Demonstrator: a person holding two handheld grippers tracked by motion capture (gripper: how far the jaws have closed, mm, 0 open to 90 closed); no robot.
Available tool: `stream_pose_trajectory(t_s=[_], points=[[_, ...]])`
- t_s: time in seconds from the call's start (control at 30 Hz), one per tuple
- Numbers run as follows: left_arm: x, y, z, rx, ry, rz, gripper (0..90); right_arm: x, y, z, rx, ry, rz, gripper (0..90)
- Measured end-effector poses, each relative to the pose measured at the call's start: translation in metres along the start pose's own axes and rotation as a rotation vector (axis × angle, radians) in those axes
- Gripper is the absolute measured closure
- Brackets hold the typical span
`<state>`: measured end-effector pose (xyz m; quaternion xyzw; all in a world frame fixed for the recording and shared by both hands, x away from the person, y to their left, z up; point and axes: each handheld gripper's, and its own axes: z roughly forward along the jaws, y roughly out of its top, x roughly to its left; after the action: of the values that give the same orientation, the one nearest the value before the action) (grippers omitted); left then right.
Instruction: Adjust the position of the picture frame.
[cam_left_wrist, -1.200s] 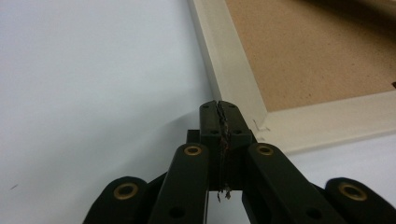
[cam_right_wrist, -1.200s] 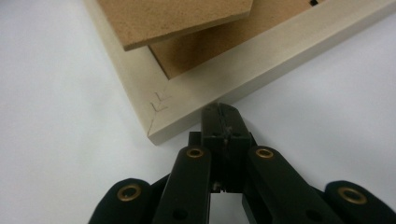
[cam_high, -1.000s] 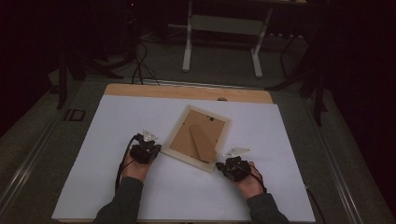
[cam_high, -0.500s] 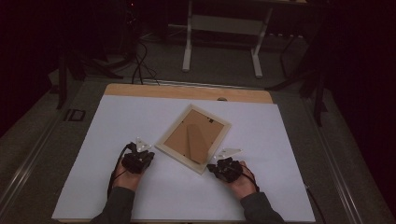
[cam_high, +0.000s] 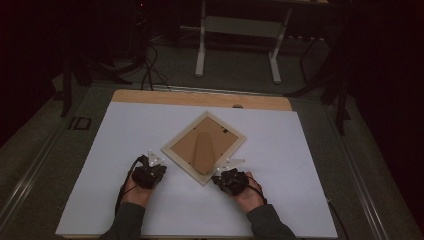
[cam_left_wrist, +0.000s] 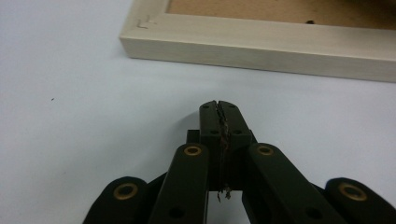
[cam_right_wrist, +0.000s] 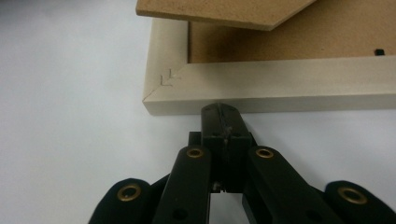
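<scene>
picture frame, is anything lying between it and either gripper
Nothing visible. Bare white table lies between the shut left gripper and the picture frame; the shut right gripper sits right at the frame's edge, near a corner.

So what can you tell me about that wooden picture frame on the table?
The picture frame lies flat, back side up, turned like a diamond on the white table. Its border looks like pale wood with mitred corners, and a brown board fills the middle. A brown stand flap sticks up from the back. The right tool, shut, sits right against the frame's edge near a corner; touching can't be told for sure. The left tool, also shut, stays a little apart.
</scene>
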<state>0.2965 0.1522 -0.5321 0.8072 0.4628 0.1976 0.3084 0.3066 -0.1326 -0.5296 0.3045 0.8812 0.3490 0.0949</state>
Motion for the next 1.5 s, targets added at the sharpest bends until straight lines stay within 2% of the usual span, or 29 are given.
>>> stream_pose_trajectory(t_s=[0.5,0.73,0.83,0.97,1.17,1.3,1.33,1.43,1.47,1.5], points=[[0.0,0.0,0.001,-0.003,-0.001,0.001,90.0,0.021,0.019,0.021,-0.009,0.026,-0.044,90.0],[0.0,0.0,0.0,-0.005,0.005,0.002,90.0,0.023,0.022,0.023,-0.009,0.022,-0.07,90.0],[0.0,0.0,0.001,-0.005,0.006,-0.001,90.0,0.012,0.017,0.016,-0.021,0.002,-0.041,90.0],[0.0,0.0,0.001,-0.005,0.004,-0.005,90.0,-0.009,0.014,0.008,-0.024,-0.05,0.003,90.0],[0.001,0.001,0.0,-0.007,-0.005,-0.018,90.0,-0.043,0.016,-0.008,-0.066,-0.144,0.078,90.0],[0.0,0.002,0.001,-0.001,-0.008,-0.02,90.0,-0.063,0.019,-0.014,-0.085,-0.199,0.107,90.0],[0.0,0.002,0.001,-0.001,-0.008,-0.017,90.0,-0.072,0.02,-0.016,-0.093,-0.219,0.13,90.0],[0.0,0.003,0.002,0.003,-0.009,-0.013,90.0,-0.085,0.022,-0.02,-0.111,-0.246,0.179,90.0],[0.0,0.003,0.002,0.003,-0.009,-0.013,90.0,-0.085,0.022,-0.02,-0.111,-0.246,0.179,90.0],[0.001,0.003,0.002,0.004,-0.01,-0.019,90.0,-0.093,0.023,-0.022,-0.118,-0.264,0.198,90.0]])
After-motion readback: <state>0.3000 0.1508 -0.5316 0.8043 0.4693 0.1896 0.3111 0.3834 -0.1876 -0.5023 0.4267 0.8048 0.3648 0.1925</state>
